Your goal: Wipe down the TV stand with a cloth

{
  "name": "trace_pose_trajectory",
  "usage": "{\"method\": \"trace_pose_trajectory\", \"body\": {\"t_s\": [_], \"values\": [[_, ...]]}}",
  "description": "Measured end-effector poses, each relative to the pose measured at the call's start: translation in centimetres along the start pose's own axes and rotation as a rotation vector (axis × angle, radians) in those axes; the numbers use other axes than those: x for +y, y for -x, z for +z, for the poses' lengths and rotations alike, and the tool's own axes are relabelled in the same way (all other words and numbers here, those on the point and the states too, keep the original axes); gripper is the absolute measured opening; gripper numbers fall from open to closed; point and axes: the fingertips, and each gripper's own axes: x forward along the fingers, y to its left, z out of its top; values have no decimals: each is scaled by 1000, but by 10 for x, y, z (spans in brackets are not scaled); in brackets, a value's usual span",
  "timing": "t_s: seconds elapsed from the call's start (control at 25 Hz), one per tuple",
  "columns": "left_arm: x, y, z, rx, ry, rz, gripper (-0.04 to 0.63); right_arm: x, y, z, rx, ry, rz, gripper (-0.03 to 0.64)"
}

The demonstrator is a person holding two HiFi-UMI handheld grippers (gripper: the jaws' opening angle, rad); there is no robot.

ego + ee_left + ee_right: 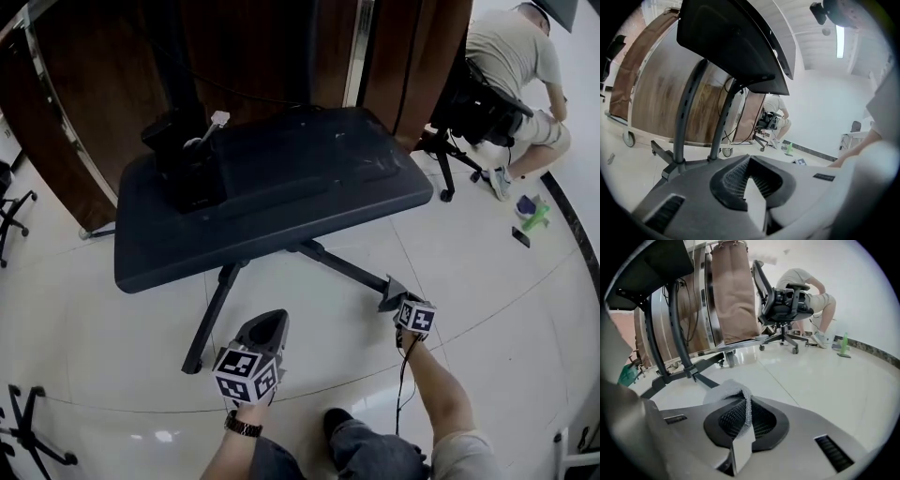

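The TV stand's dark shelf top [281,187] stands on black legs [214,314] over the white floor, ahead of both grippers, with a black pole and bracket [183,141] on its left part. From below, its underside [731,42] fills the left gripper view; in the right gripper view it shows at the upper left [647,268]. My right gripper [394,292] hangs low by the stand's front right foot, shut on a pale mesh cloth [726,392] bunched at the jaw tips [747,401]. My left gripper [267,328] is shut and holds nothing [749,161].
Brown wooden panels on castors [281,47] stand behind the stand. A person [516,56] crouches beside a black office chair [469,108] at the far right. A green bottle [536,217] lies on the floor there. Chair bases [23,431] sit at the left edge.
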Motion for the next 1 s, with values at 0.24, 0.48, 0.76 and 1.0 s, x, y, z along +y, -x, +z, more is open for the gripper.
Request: {"method": "trace_pose_trajectory", "body": {"t_s": [0.24, 0.48, 0.76, 1.0], "values": [[-70, 20, 76, 54, -99, -87, 26, 72, 170, 100, -185, 277, 121, 11], [-171, 149, 260, 38, -59, -6, 26, 253, 445, 294, -435, 418, 419, 11], [-336, 401, 566, -144, -118, 142, 26, 355, 861, 516, -655, 320, 547, 11], [-394, 501, 699, -285, -230, 237, 26, 371, 1012, 589, -748, 257, 586, 11]]}}
